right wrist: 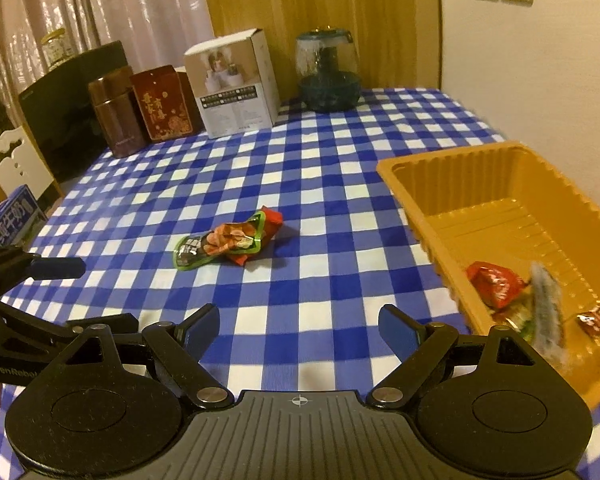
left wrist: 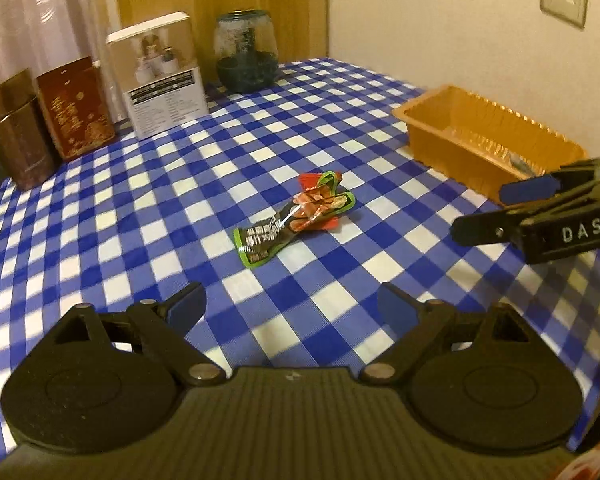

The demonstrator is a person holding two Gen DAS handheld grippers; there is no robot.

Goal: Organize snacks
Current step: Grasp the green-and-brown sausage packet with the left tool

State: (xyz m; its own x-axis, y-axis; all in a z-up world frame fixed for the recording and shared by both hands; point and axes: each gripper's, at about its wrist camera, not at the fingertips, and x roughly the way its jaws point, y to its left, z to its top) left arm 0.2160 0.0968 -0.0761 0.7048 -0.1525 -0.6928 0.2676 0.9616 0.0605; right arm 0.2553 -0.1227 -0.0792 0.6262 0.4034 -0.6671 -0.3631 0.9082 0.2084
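A green-edged snack packet (left wrist: 296, 220) lies on the blue-and-white checked tablecloth, on top of a red packet (left wrist: 310, 181); the right wrist view shows the same pair, green packet (right wrist: 220, 245) over red packet (right wrist: 270, 220). My left gripper (left wrist: 290, 312) hovers open in front of them, nothing between its fingers. An orange plastic tray (left wrist: 428, 114) stands to the right. My right gripper (right wrist: 298, 328) is open and empty, beside the tray (right wrist: 452, 154), which holds a red packet (right wrist: 494, 282) and several other small snacks.
Along the back edge stand a brown tin (right wrist: 116, 114), a dark red tin (right wrist: 162, 102), a white box (right wrist: 236, 88) and a glass jar (right wrist: 328, 72). A wall runs behind the tray. The right gripper's fingers (left wrist: 528, 188) reach in from the right in the left wrist view.
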